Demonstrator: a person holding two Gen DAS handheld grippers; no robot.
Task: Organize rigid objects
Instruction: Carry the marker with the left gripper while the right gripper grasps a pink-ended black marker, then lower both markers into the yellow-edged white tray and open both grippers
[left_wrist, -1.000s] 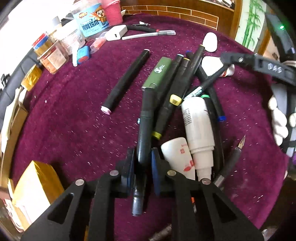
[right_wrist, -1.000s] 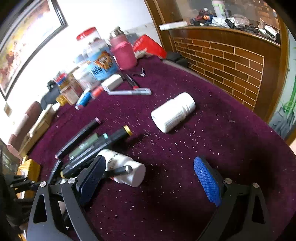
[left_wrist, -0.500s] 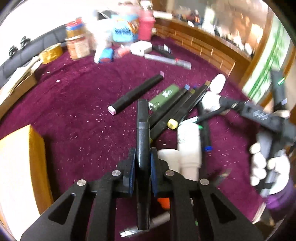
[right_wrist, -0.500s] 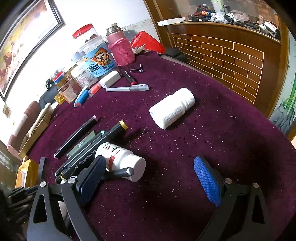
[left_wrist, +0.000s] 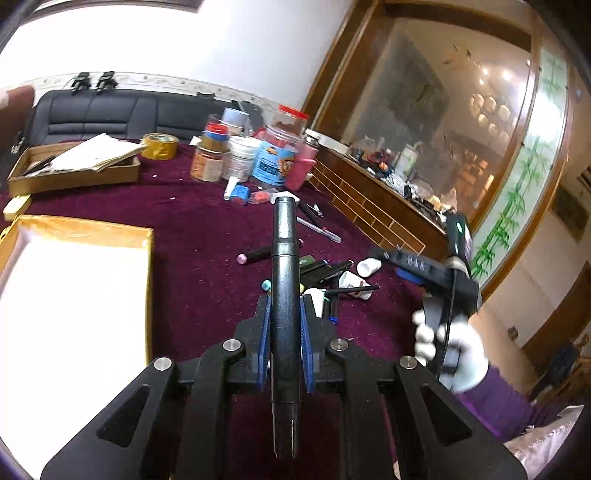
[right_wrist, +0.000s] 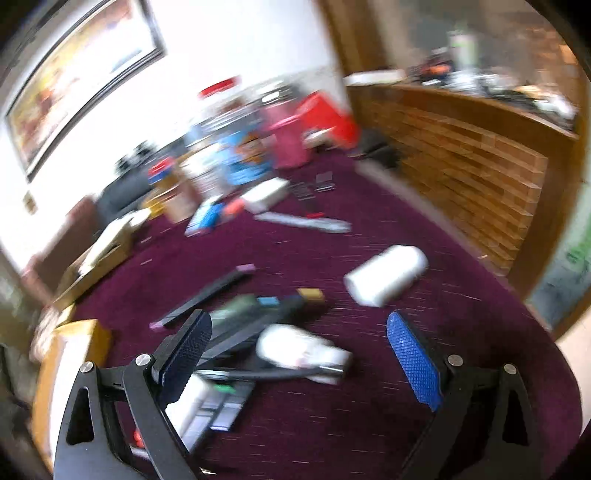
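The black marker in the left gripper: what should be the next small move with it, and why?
Probably carry it toward the open yellow box on the left and lower it over the white inside. The left gripper is shut on the black marker, lifted clear of the pile of pens, and the box lies near; the right gripper is open and holds nothing.

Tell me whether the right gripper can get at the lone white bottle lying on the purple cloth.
Probably yes. The right gripper stands open and empty, and the white bottle lies by itself on bare cloth ahead, apart from the marker pile, nothing lying between.
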